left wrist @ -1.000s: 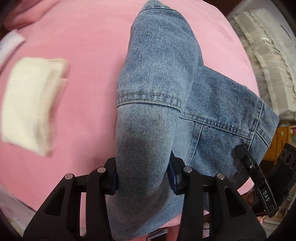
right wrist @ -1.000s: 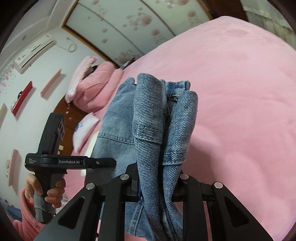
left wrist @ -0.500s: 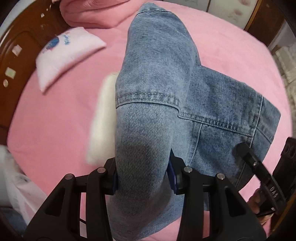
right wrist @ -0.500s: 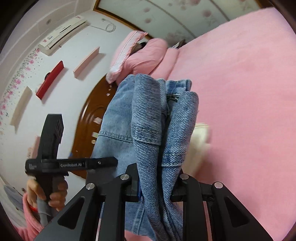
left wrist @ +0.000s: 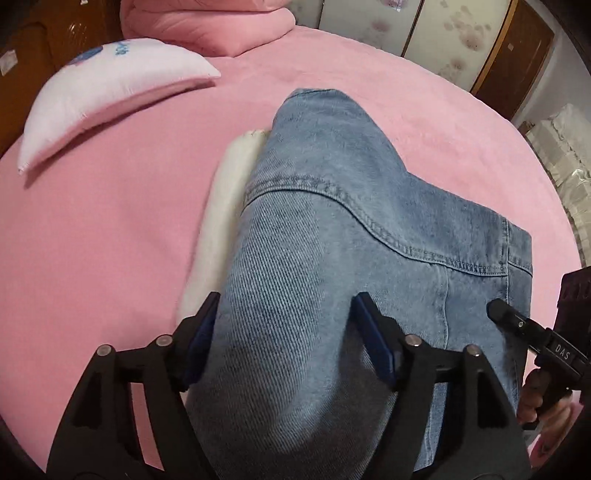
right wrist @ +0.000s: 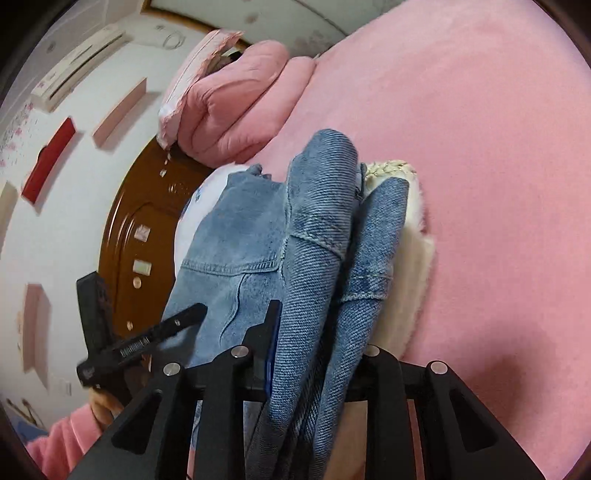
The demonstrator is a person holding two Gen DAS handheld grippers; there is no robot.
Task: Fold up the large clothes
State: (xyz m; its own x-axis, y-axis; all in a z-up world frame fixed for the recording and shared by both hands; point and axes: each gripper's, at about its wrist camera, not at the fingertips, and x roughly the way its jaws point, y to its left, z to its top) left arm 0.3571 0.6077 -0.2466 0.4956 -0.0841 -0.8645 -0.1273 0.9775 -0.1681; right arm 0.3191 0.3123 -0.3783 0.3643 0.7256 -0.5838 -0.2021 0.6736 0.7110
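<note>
Jeans [left wrist: 332, 229] now over the white cloth [left wrist: 225, 206] — left tongs [left wrist: 284, 332] just spread, right tongs [right wrist: 317, 339] loosening.

In the left wrist view, the folded denim garment [left wrist: 332, 258] is seen in the centre of the frame, laid over the bed [left wrist: 110, 240] and running from the lower middle toward the upper middle. A folded cloth [left wrist: 225, 214] is tucked just left of the garment, partly beneath its edge. A pillow [left wrist: 110, 96] is placed at the upper left, and a folded quilt [left wrist: 207, 22] behind it at the top edge. The garment is flanked at the bottom by the left claw [left wrist: 286, 328]. The right claw [right wrist: 317, 332] is found at the lower centre of the right wrist view, with the garment's layers between its fingers.
</note>
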